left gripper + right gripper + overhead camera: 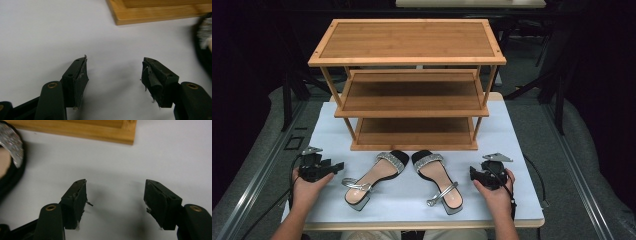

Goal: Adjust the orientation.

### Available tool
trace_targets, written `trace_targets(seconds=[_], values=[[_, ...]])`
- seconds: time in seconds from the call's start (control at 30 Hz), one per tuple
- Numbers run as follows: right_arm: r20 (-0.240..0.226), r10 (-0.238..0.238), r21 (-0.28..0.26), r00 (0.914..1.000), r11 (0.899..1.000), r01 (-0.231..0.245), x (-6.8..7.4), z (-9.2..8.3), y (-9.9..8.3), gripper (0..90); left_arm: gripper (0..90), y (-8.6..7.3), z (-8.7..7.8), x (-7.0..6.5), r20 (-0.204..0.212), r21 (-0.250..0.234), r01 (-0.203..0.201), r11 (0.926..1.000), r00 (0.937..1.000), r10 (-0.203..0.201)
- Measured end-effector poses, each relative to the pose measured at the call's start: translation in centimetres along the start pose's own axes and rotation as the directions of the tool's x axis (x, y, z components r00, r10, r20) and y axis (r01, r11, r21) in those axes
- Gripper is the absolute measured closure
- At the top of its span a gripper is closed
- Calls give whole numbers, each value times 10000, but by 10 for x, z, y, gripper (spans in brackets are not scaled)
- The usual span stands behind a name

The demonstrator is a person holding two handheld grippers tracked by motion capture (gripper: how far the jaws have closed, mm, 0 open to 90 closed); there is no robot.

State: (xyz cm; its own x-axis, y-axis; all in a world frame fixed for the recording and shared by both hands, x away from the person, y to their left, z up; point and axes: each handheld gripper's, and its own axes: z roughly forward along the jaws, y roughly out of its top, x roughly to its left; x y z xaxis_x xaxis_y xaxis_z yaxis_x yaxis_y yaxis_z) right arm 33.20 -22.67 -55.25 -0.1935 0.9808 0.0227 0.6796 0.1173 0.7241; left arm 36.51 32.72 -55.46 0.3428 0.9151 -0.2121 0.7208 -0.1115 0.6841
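Two heeled sandals with silver glitter straps lie on the white table, toes toward a three-tier wooden shoe rack. The left sandal angles left and the right sandal angles right. My left gripper rests on the table to the left of the sandals, jaws open and empty. To the right of the pair sits my right gripper, open too, with nothing between its jaws. A sandal toe edges the left gripper view; the other sandal's toe shows at the left of the right gripper view.
The rack's bottom board lies just ahead of the left gripper, and its corner ahead of the right one. All of the rack's shelves are bare. Grey floor and metal rails flank the table. A cable trails from each gripper.
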Motion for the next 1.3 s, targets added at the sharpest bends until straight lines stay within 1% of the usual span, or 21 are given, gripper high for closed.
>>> trace_targets(seconds=[0.03, 0.07, 0.1, 0.13, 0.17, 0.2, 0.3, 0.33, 0.4, 0.43, 0.5, 0.57, 0.6, 0.63, 0.8, 0.9, 1.03, 1.17, 1.23, 1.27, 1.3], values=[[0, 0, 0, 10000, 10000, 0, 0, 0, 0, 357, 375, 0, 0, 0, 0, 0, 0, 10000, 10000, 0], [-309, 28, 163, 9995, 9999, -23, 0, 0, 4, 405, 375, 2, -4, -3, 85, 30, -251, 9997, 9996, 250], [-1201, 84, 198, 9927, 9998, -60, 2, 1, 7, 423, 379, 5, -10, -8, 137, -98, -566, 9984, 9983, 567], [-1201, 84, 198, 9927, 9998, -60, 2, 1, 7, 423, 384, 5, -10, -8, 137, -98, -566, 9984, 9983, 567], [-1473, -38, 196, 9891, 9998, 67, 4, -2, 7, 431, 384, 8, -15, -12, 275, -185, -668, 9976, 9974, 673], [-1215, -269, -46, 9922, 9996, 266, 8, -5, 5, 431, 385, 10, -19, -14, 393, -256, -660, 9975, 9970, 669], [-1091, -662, -241, 9918, 9977, 640, 13, -11, 1, 430, 385, 15, -27, -21, 721, -193, -672, 9976, 9950, 684], [-1551, -837, -367, 9843, 9962, 789, 12, -12, 0, 430, 385, 15, -29, -24, 787, -156, -708, 9974, 9943, 718], [-1392, -861, -640, 9865, 9949, 778, 12, -16, -1, 446, 394, 16, -32, -29, 780, -102, -849, 9963, 9933, 855], [-1515, -693, -723, 9860, 9956, 589, 10, -20, -2, 474, 401, 16, -34, -31, 841, 1, -904, 9959, 9924, 900], [-1728, -644, -708, 9828, 9961, 529, 9, -21, -2, 481, 404, 17, -36, -34, 890, 101, -927, 9956, 9918, 914], [-2009, -338, -368, 9790, 9990, 269, 8, -24, -2, 501, 412, 18, -39, -36, 1108, 259, -884, 9958, 9902, 850], [-2168, -26, -70, 9762, 10000, 11, 8, -25, 0, 503, 412, 19, -41, -37, 1098, 315, -955, 9949, 9897, 915], [-2186, 4, 39, 9758, 10000, 5, 8, -27, 1, 503, 412, 20, -42, -38, 1039, 418, -1051, 9936, 9895, 1003], [-2349, -91, 84, 9720, 9999, 114, 12, -29, 4, 474, 412, 25, -47, -43, 1002, 841, -1281, 9882, 9878, 1196], [-2514, -48, 415, 9679, 9990, 157, 15, -31, 5, 457, 412, 29, -50, -45, 1128, 986, -1287, 9868, 9867, 1174], [-2433, -144, 473, 9698, 9985, 267, 18, -32, 4, 438, 408, 36, -54, -49, 1213, 1193, -1259, 9849, 9863, 1114], [-2441, -435, 413, 9688, 9976, 552, 19, -33, 4, 430, 409, 43, -57, -54, 1410, 1485, -1373, 9793, 9831, 1164], [-2478, -508, 298, 9675, 9978, 601, 19, -35, 4, 430, 408, 47, -57, -59, 1440, 1642, -1552, 9741, 9807, 1319], [-2390, -526, 232, 9696, 9979, 598, 21, -36, 5, 430, 408, 50, -58, -64, 1438, 1814, -1743, 9678, 9783, 1492], [-2422, -555, 184, 9686, 9979, 618, 21, -36, 5, 429, 408, 50, -58, -64, 1438, 1814, -1743, 9678, 9783, 1492]])
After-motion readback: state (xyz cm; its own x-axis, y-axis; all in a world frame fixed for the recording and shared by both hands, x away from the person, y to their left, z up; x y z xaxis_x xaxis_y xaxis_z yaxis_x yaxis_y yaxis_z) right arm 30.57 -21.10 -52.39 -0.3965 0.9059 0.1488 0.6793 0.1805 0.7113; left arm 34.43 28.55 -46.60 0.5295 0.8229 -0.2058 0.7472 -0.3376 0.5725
